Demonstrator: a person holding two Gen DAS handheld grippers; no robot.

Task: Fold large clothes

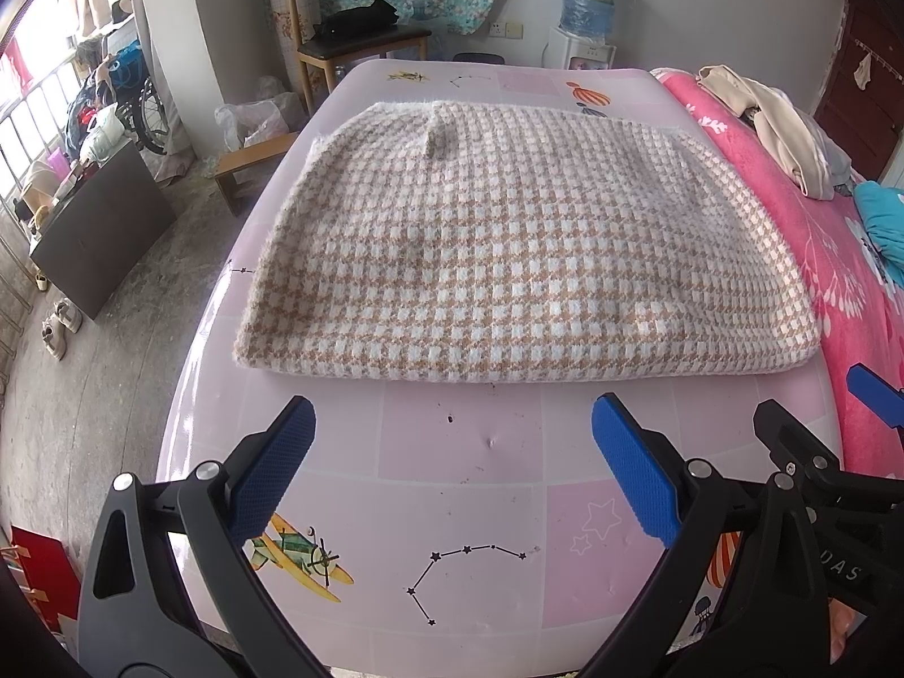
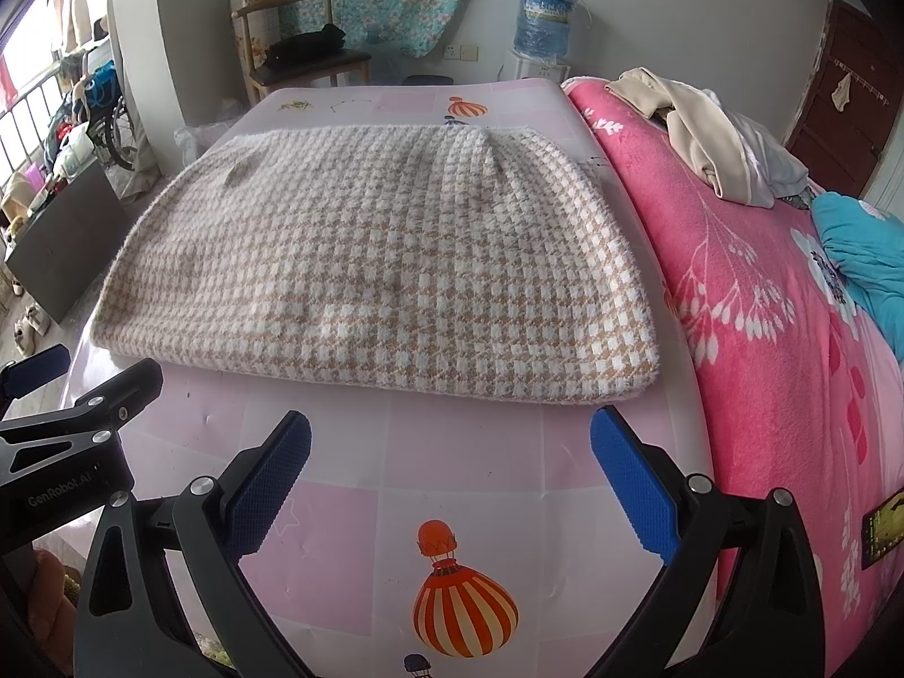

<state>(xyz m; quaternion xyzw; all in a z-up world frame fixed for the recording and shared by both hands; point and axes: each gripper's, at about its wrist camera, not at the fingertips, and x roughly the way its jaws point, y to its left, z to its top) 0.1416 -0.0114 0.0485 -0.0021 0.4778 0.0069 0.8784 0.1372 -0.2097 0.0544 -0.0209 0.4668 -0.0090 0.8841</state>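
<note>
A tan and white houndstooth knit garment [image 1: 508,248] lies folded into a flat rectangle on the pink patterned table [image 1: 463,452]; in the right wrist view the garment [image 2: 384,271] fills the middle of the table [image 2: 452,452]. My left gripper [image 1: 452,435] hovers open just short of the garment's near edge, empty. My right gripper [image 2: 452,446] is open too, near the garment's near right corner, holding nothing. Each gripper shows at the edge of the other's view: the right gripper [image 1: 819,435] and the left gripper [image 2: 96,390].
A pink flowered blanket [image 2: 763,294] covers the bed to the right, with beige clothes [image 2: 695,135] and a teal cloth [image 2: 864,265] on it. Beyond the table stand a wooden chair [image 1: 350,39] and a water dispenser [image 1: 587,11]. A dark cabinet [image 1: 96,231] stands at the left.
</note>
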